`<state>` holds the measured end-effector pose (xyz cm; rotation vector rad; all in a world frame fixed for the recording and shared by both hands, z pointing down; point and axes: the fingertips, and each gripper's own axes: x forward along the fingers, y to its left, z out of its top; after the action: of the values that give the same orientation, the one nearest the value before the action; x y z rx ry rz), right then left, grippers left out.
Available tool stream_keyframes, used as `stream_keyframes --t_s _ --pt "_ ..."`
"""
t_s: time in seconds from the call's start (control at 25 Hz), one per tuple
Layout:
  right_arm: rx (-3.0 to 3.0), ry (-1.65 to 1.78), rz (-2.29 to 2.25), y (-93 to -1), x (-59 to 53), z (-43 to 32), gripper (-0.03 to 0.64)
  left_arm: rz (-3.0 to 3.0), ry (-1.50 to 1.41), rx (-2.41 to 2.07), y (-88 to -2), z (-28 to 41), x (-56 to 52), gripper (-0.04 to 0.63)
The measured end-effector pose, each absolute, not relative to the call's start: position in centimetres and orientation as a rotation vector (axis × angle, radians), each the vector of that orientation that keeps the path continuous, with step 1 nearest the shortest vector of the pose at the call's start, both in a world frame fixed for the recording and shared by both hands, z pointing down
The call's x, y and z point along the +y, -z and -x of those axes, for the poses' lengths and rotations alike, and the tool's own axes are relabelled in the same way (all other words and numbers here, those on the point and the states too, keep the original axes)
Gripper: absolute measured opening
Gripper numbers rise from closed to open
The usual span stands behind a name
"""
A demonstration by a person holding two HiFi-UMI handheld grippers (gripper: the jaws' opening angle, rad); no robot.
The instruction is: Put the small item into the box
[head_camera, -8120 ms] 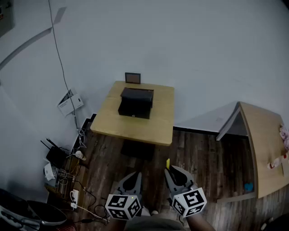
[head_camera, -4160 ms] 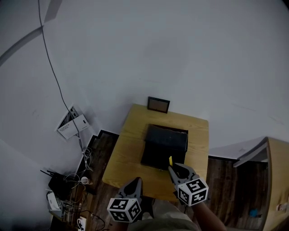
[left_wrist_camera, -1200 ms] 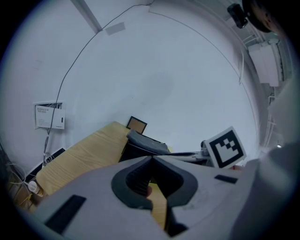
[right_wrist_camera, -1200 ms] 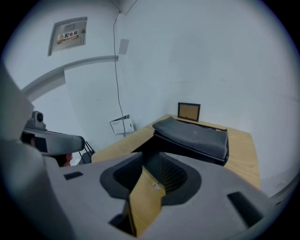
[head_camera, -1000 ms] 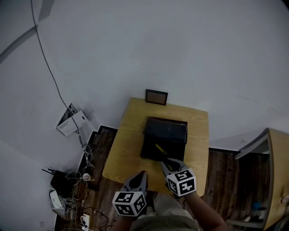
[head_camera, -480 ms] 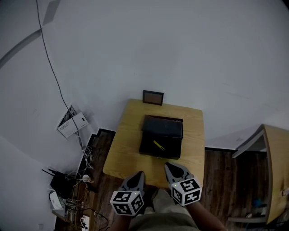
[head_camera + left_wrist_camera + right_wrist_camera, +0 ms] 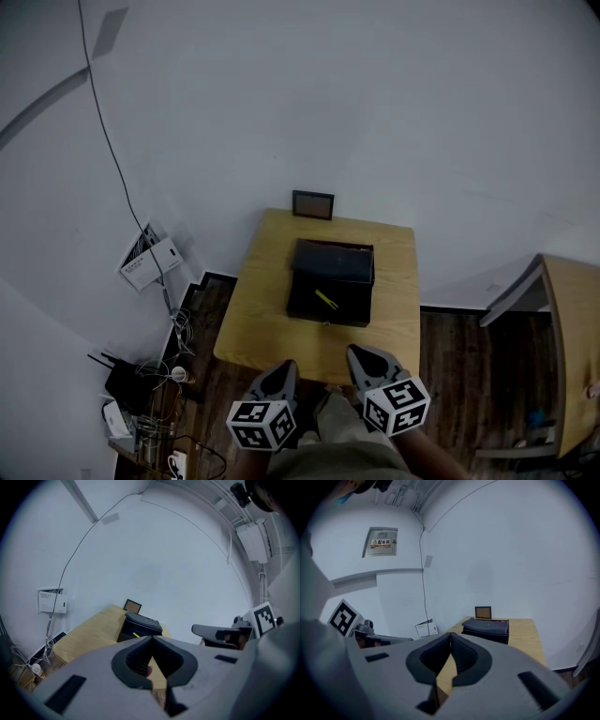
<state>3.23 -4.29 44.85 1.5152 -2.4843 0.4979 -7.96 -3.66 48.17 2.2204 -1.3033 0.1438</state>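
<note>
Since a second ago my right gripper (image 7: 362, 355) has pulled back from above the open black box (image 7: 352, 306) to the near edge of the wooden table (image 7: 262, 319). The yellow small item (image 7: 325, 299) lies alone inside the box. The left gripper view shows the item as a thin yellow strip in the box opening, but in the right gripper view I cannot see it. The right jaws are together with nothing between them. The left gripper (image 7: 283, 368) is also closed and empty. Both grippers sit side by side, pointing toward the table and tilted a little down.
</note>
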Motion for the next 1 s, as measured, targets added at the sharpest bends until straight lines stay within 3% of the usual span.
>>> stream_keyframes --t_s 1.0 --pt "-2.565 -0.468 -1.484 -42.9 -3.3 -2.9 0.0 -2.244 -0.151 -1.294 -47.4 7.0 -3.1 0.003"
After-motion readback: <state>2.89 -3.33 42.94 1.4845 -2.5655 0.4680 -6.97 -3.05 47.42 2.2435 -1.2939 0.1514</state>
